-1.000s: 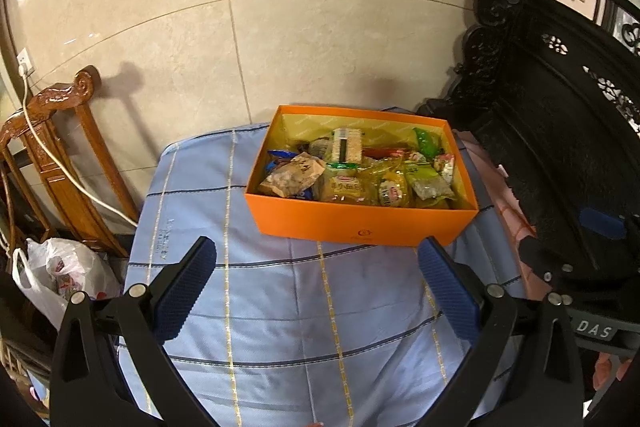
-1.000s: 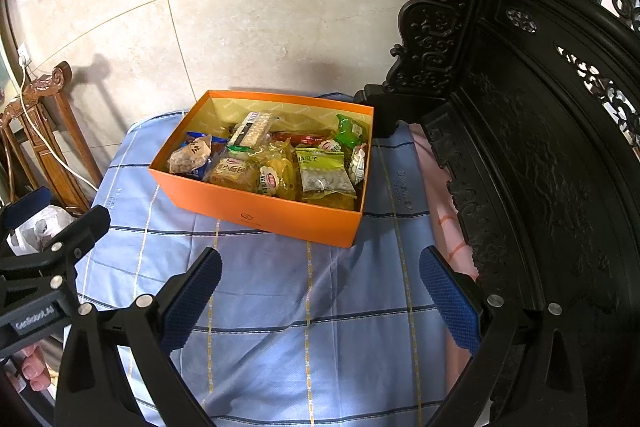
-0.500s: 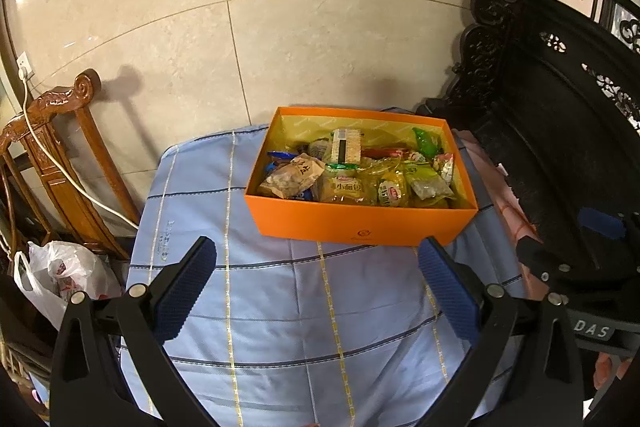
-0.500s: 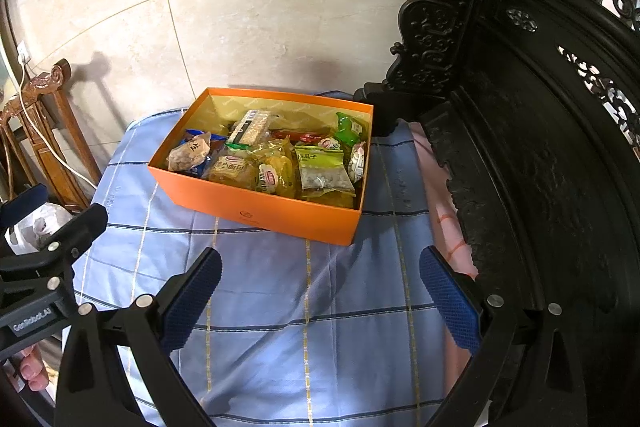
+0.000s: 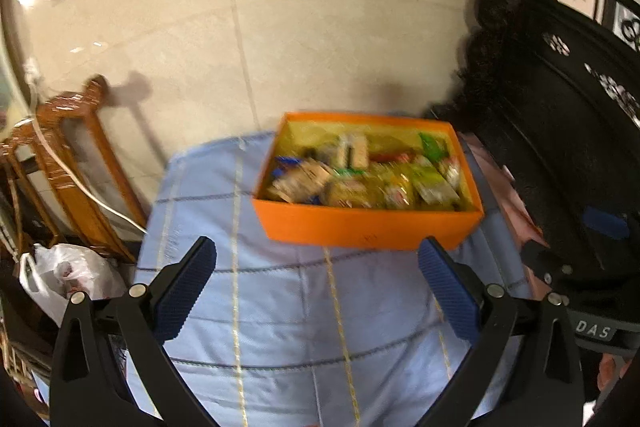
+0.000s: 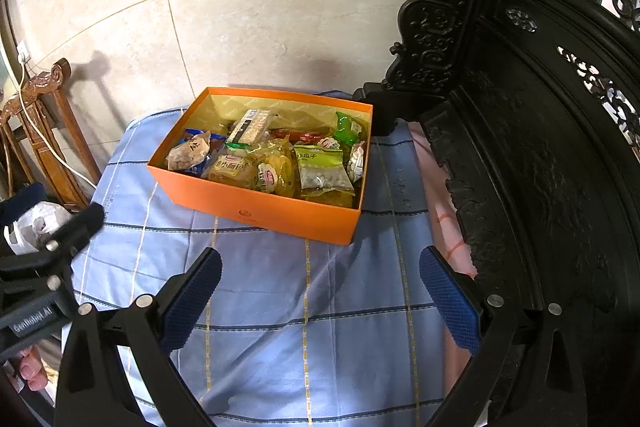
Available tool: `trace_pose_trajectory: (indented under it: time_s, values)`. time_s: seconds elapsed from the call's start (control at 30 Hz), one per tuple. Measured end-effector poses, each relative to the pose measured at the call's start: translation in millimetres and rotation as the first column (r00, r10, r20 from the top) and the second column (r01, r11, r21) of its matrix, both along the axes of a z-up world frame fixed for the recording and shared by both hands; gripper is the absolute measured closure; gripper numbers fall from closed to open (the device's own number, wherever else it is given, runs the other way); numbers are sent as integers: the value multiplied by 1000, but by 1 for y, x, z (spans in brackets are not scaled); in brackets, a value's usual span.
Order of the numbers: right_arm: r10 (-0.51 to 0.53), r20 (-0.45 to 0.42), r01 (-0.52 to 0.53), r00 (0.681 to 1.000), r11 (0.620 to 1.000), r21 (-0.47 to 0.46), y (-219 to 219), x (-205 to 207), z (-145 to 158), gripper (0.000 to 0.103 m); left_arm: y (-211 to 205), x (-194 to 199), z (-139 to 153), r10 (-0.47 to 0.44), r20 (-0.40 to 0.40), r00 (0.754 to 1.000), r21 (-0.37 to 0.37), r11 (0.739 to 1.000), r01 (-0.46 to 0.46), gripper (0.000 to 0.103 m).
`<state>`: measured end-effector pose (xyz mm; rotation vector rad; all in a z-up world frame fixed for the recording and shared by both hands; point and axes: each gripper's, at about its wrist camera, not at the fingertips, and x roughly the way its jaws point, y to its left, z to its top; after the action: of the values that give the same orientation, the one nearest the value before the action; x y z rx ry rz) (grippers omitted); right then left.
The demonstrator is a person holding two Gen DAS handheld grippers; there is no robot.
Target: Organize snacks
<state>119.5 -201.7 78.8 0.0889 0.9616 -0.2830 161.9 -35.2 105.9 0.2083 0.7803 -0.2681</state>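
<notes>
An orange box (image 6: 256,205) (image 5: 360,227) sits on a blue checked cloth (image 6: 304,307) (image 5: 280,307), filled with several wrapped snacks: a green seed packet (image 6: 322,173), yellow bun packets (image 6: 234,169), a beige pouch (image 6: 190,153) and a grain bar (image 6: 250,125). My left gripper (image 5: 316,287) hovers open over the cloth in front of the box, empty. My right gripper (image 6: 320,297) is likewise open and empty, short of the box's near right corner. The left wrist view is blurred.
Dark carved wooden furniture (image 6: 540,147) walls in the right side. A brown wooden chair (image 5: 76,163) with a white cable and a white plastic bag (image 5: 60,279) stand at the left. A tiled wall (image 6: 260,27) rises behind the box. A pink cloth (image 6: 436,195) edges the right.
The left wrist view has swung to the left and blurred, so the box now sits further right in it. The right gripper has drifted slightly; both stay open and empty.
</notes>
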Motion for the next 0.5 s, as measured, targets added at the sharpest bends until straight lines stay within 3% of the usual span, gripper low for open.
trace_pose_trajectory:
  time_s: [0.13,0.23,0.5]
  values:
    - [-14,4,14,1000,1000,1,-3,-2,1,3,8,-9,16,52,116,992,-15,999,-50,4]
    - [-19,6,19,1000,1000,1,-4,-2,2,3,10,-8,22,45,113,993,-42,998,-41,4]
    - [-26,5,26,1000,1000,0,-6,-4,3,4,1,-12,23,10,113,994,-28,1000,-7,4]
